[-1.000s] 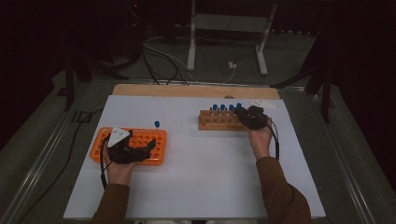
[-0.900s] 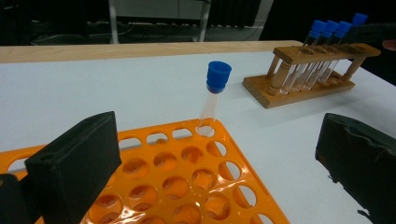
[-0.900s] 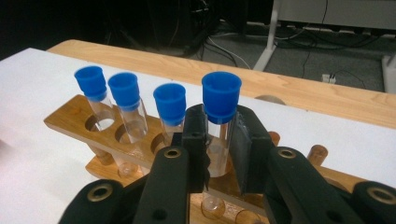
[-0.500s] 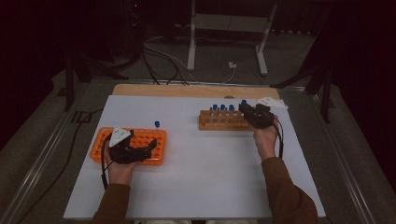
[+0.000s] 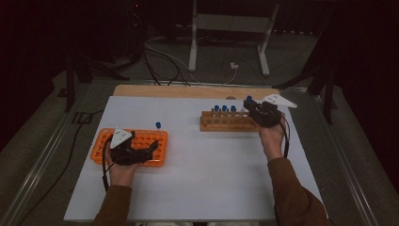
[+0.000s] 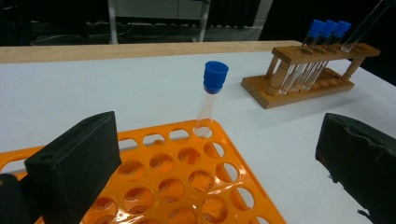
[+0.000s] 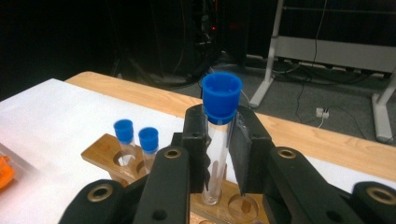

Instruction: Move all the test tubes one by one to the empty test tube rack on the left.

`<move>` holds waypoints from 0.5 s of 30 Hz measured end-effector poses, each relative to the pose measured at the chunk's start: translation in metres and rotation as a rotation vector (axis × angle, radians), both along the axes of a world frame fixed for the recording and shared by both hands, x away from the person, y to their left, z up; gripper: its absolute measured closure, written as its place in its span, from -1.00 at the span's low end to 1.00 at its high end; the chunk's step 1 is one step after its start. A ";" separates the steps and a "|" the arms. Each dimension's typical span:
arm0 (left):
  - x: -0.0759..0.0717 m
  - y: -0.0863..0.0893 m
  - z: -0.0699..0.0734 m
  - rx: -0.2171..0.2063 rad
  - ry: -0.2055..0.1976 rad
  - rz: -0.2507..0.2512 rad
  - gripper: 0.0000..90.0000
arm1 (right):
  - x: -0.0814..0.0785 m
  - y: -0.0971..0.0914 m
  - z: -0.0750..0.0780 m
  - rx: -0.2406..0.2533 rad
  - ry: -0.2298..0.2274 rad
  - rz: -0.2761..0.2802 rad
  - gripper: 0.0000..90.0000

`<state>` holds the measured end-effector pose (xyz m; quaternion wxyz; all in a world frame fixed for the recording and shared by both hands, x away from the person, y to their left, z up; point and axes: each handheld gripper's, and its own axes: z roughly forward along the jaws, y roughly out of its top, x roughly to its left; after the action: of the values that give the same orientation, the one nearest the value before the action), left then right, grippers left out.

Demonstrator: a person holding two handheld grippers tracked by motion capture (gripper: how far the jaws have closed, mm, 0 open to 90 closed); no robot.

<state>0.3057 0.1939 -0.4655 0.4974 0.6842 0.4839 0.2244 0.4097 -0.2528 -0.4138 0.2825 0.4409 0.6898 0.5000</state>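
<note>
Test tube (image 7: 218,140) with a blue cap, gripped just below the cap between the closed pads of the right gripper (image 7: 219,144); its rounded foot stands at the mouth of a hole in the wooden rack (image 7: 108,148), at the rack's right end as the high view shows it (image 5: 225,123). Three capped tubes (image 5: 224,111) stand in the rack to its left. The left gripper (image 5: 149,148) rests over the orange rack (image 5: 157,134) with its jaws wide and nothing between them; one capped tube (image 6: 210,98) already stands in a far corner hole of that tray.

Judged step — lifting the gripped tube clear of the wooden rack for transfer to the orange one. To do it well, the pull should run straight along the tube's axis until the foot clears the top bar, since any sideways lean would lever the glass against the hole and could tip the light rack. The grip should stay on the glass under the cap, not on the cap alone, which might slip off.

Hard to make out — whether the foot has fully left its hole, as the gripper's own links cover the rack's lower rail. In the high view the held tube is reduced to a blue cap (image 5: 249,99) above the dark jaws. The room beyond the table is nearly black.
</note>
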 end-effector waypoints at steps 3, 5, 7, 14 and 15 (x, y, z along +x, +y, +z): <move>0.000 0.001 0.000 0.002 -0.001 0.005 -0.98 | -0.004 0.000 0.005 -0.007 -0.018 0.008 0.71; 0.000 0.001 0.000 0.000 -0.002 0.005 -0.98 | -0.007 0.000 0.009 -0.004 -0.025 0.013 0.71; -0.001 0.000 0.000 0.001 -0.004 0.007 -0.98 | -0.009 0.000 0.011 -0.003 -0.030 0.020 0.71; -0.002 -0.001 0.001 0.005 -0.010 0.005 -0.98 | -0.020 0.000 0.016 -0.001 -0.038 0.050 0.71; -0.002 -0.002 0.002 0.004 -0.012 0.007 -0.98 | -0.021 0.001 0.017 -0.002 -0.039 0.055 0.71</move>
<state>0.3038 0.1924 -0.4638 0.4983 0.6821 0.4827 0.2310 0.3886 -0.2520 -0.3971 0.2825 0.4116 0.6965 0.5154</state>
